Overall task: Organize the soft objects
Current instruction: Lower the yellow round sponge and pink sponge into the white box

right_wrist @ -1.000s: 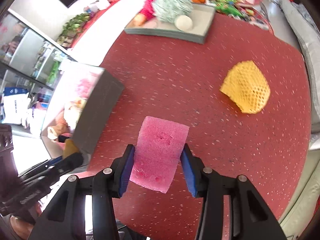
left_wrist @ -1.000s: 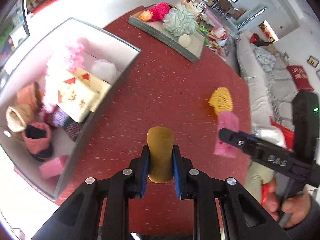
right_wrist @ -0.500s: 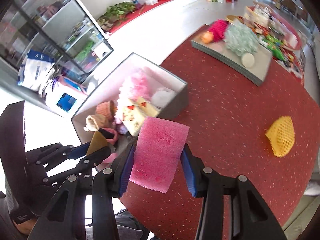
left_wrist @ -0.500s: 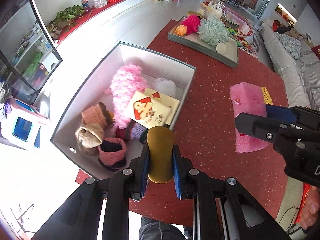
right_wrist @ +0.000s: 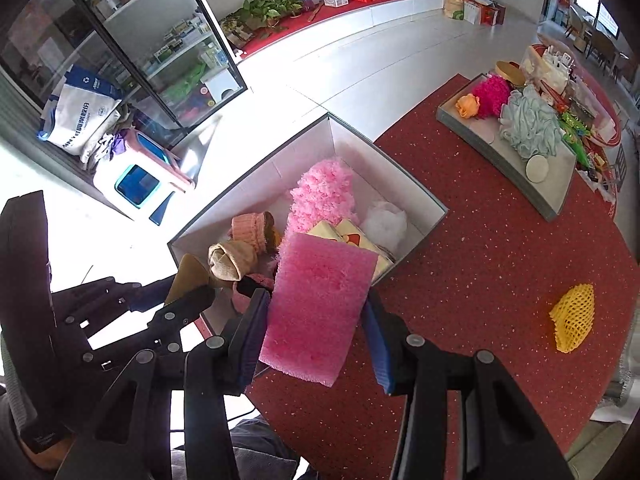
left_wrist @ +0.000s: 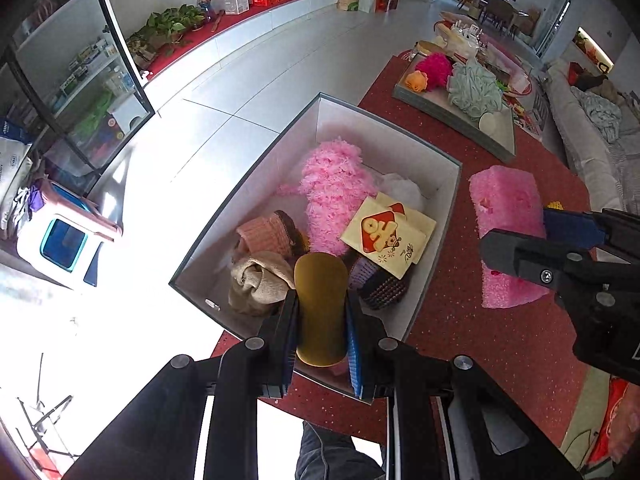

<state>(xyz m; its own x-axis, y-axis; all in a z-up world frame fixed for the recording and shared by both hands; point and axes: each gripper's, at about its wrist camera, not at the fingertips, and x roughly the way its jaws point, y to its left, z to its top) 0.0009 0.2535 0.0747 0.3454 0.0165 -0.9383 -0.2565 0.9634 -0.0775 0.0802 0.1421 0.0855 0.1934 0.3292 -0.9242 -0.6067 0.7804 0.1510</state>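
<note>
**Both grippers reached the box**

Both grippers had swung over from the open red mat to the box (left_wrist: 448, 216) in the last second. Left gripper (left_wrist: 320, 320) was clamped on an ochre sponge (left_wrist: 321, 304), held just above the box's near end. Right gripper (right_wrist: 316, 320) squeezed a pink sponge (right_wrist: 318, 308) at the box's near right rim — not yet inside.

By my reading the job was past halfway. Seven or so things already lay in the box: a pink fluffy duster (left_wrist: 332, 196), a white puff (left_wrist: 400, 188), a yellow packet (left_wrist: 388, 236), three knitted rolls and a small pink piece under the near wall. Two sponges waited to be dropped. Right of the box, one yellow net (right_wrist: 572, 322) lay on the mat — seemingly the last loose item. Beyond the box, a tray (right_wrist: 516, 168) carried four soft pieces.
</note>
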